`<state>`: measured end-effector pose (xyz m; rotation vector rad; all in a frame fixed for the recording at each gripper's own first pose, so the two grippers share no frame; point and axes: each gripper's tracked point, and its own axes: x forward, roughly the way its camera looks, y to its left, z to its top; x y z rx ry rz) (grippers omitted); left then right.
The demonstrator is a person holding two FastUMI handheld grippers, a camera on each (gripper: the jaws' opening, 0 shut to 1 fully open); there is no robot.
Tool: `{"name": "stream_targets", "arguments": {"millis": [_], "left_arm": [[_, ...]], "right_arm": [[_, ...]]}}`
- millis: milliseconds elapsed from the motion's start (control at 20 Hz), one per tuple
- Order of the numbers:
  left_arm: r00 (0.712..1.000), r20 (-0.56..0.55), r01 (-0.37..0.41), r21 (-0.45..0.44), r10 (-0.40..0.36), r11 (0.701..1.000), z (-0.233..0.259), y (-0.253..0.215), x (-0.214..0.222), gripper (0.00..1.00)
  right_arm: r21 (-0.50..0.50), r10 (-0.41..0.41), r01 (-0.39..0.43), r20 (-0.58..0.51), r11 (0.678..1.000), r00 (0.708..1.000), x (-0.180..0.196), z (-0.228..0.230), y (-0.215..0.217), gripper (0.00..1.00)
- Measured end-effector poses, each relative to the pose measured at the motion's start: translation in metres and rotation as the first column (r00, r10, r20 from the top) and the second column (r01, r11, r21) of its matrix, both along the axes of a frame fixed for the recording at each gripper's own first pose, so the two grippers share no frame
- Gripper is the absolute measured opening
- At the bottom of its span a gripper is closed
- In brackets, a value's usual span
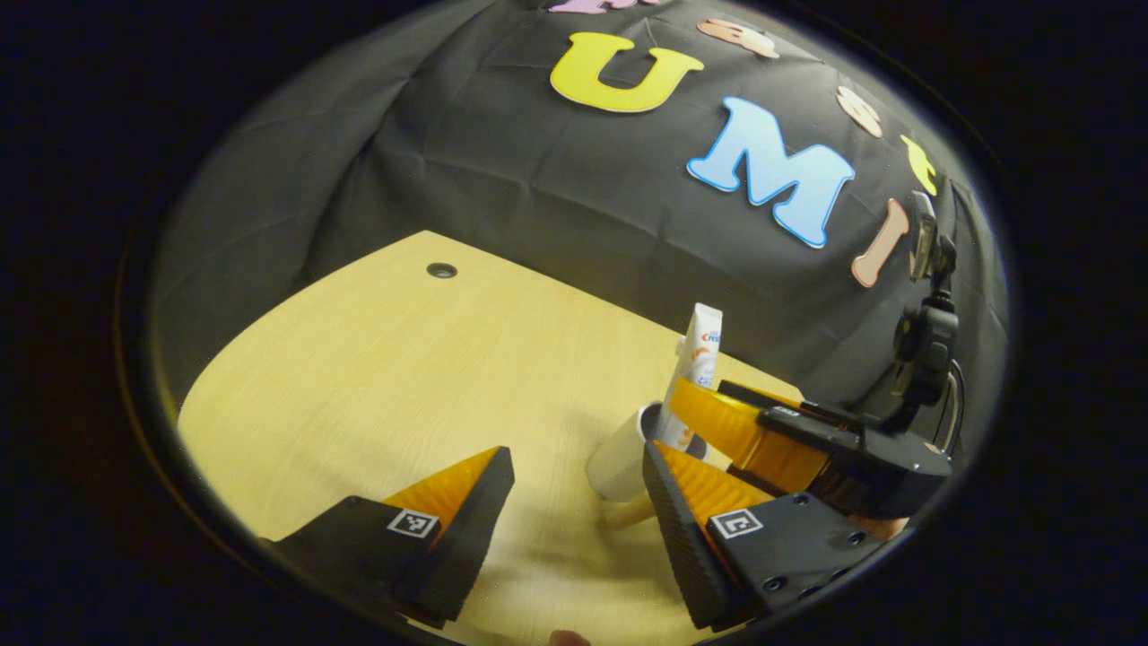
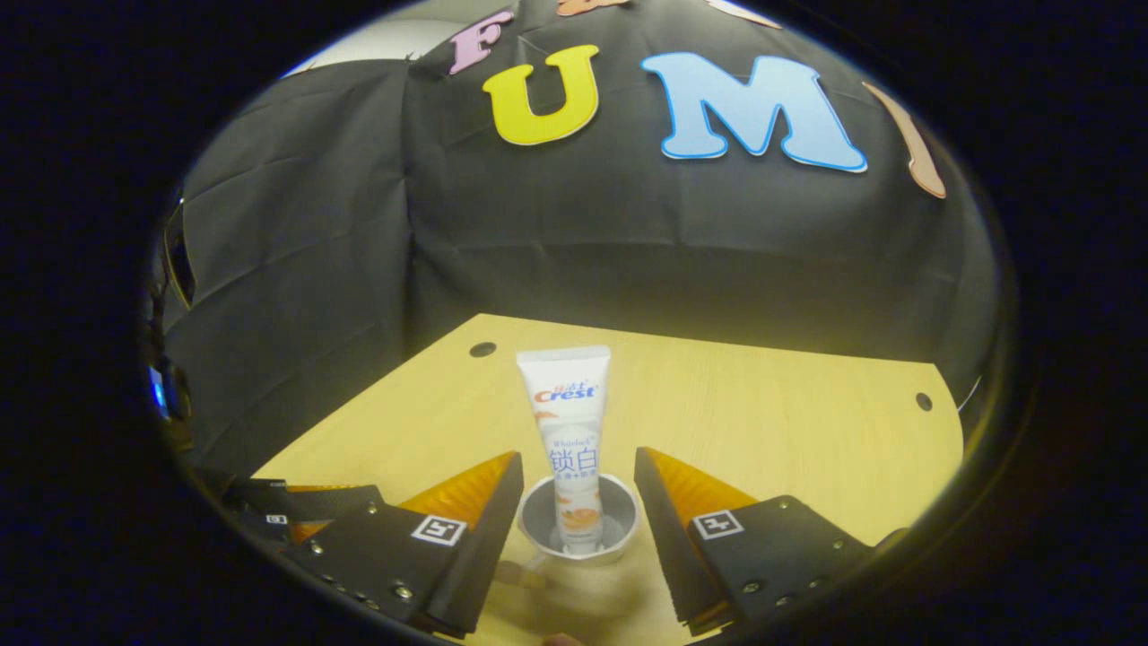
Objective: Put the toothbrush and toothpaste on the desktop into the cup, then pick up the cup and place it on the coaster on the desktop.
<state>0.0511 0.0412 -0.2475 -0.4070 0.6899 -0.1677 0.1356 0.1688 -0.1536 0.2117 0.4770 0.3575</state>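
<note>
A white cup (image 2: 578,536) stands upright on the wooden desktop (image 2: 762,413), and a white toothpaste tube (image 2: 569,422) stands in it, rising well above the rim. My right gripper (image 2: 578,460) is open, one finger on each side of the cup and neither touching it. In the left gripper view the cup (image 1: 617,462) and the toothpaste tube (image 1: 698,354) sit just ahead of my right finger. There my left gripper (image 1: 576,453) is open with nothing between its fingers. The right gripper (image 1: 708,404) reaches in from the right around the tube.
A tan shape (image 1: 628,511) lies at the cup's base; I cannot tell what it is. The desktop has small round holes (image 2: 482,349) near its far edge. The black cloth wall stands close behind. My left gripper (image 2: 296,516) shows low on the left.
</note>
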Motion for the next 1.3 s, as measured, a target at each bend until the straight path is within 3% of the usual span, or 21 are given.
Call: {"name": "stream_targets", "arguments": {"millis": [400, 650, 850, 1000, 1300], "left_arm": [[0.994, -0.05, 0.093, 0.005, -0.093, 0.996, 0.001, -0.034, -0.008, 0.95], [0.979, -0.096, 0.187, 0.06, -0.18, 0.981, -0.002, -0.058, -0.01, 0.98], [0.949, -0.178, 0.278, 0.088, -0.259, 0.957, -0.015, -0.081, -0.015, 0.94], [0.918, -0.26, 0.334, 0.105, -0.298, 0.937, -0.032, -0.091, -0.017, 0.96], [0.853, -0.404, 0.427, 0.178, -0.33, 0.886, -0.061, -0.092, -0.008, 0.96]], "right_arm": [[0.043, -0.094, 0.093, 0.016, 0.995, 0.995, -0.009, 0.034, -0.049, 0.76], [0.027, -0.164, 0.164, 0.005, 0.986, 0.986, -0.016, 0.038, -0.084, 0.76], [0.008, -0.185, 0.185, 0.013, 0.983, 0.983, -0.022, 0.038, -0.103, 0.76], [0.008, -0.19, 0.19, -0.011, 0.982, 0.982, -0.028, 0.033, -0.112, 0.76], [0.01, -0.21, 0.211, -0.086, 0.977, 0.974, -0.038, 0.011, -0.134, 0.76]]}}
